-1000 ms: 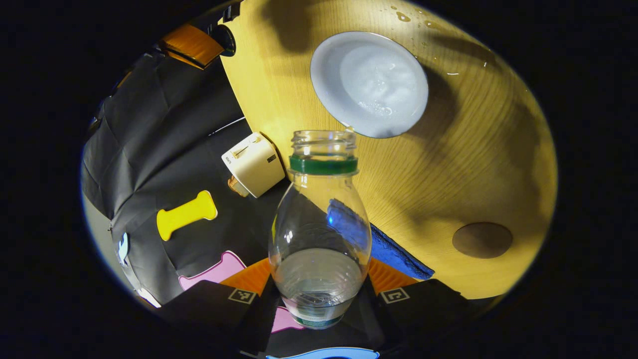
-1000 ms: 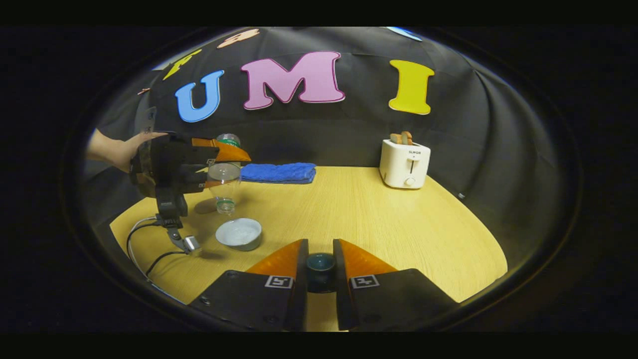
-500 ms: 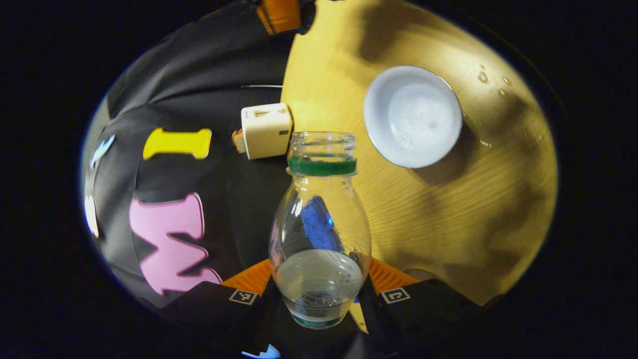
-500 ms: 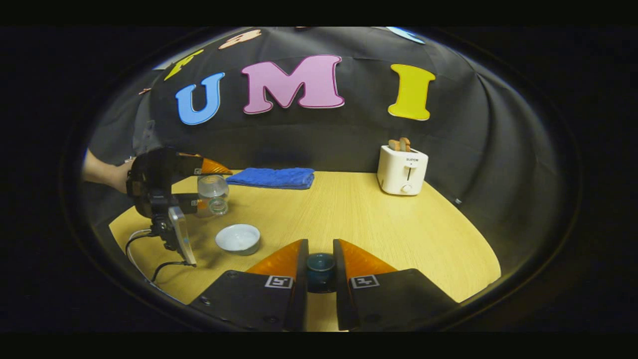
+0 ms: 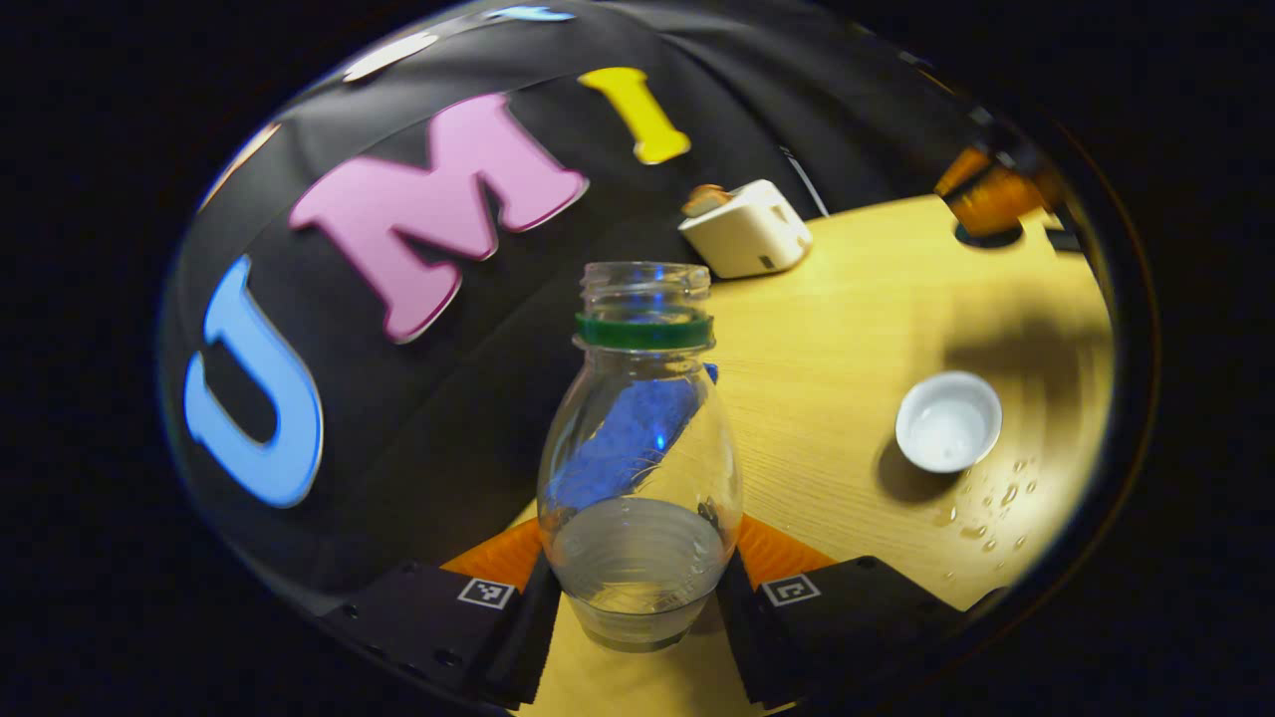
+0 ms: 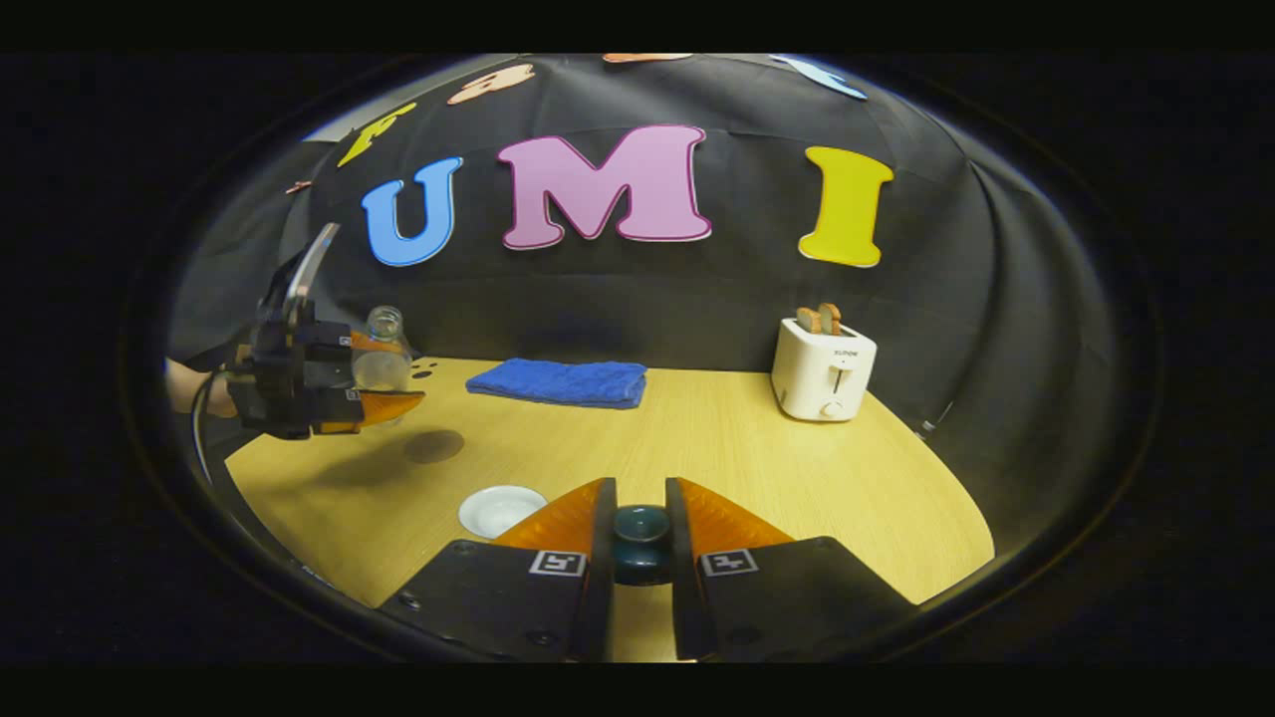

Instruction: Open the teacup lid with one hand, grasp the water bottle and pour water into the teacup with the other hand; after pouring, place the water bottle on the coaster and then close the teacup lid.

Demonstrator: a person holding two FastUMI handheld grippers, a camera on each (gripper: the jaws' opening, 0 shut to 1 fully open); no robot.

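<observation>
Left gripper (image 5: 637, 597) clamped on the water bottle (image 5: 640, 448), held upright above the table (image 5: 847, 349), cap off, a little water in the bottom. Right gripper (image 6: 638, 558) pinched on the dark teacup lid (image 6: 639, 528), held off the cup. White teacup (image 5: 947, 421) sits uncovered on the table, droplets beside it. Brown coaster (image 6: 433, 445) lies near the bottle. Blue towel (image 6: 560, 382) and toaster (image 6: 825, 368) at the back.
</observation>
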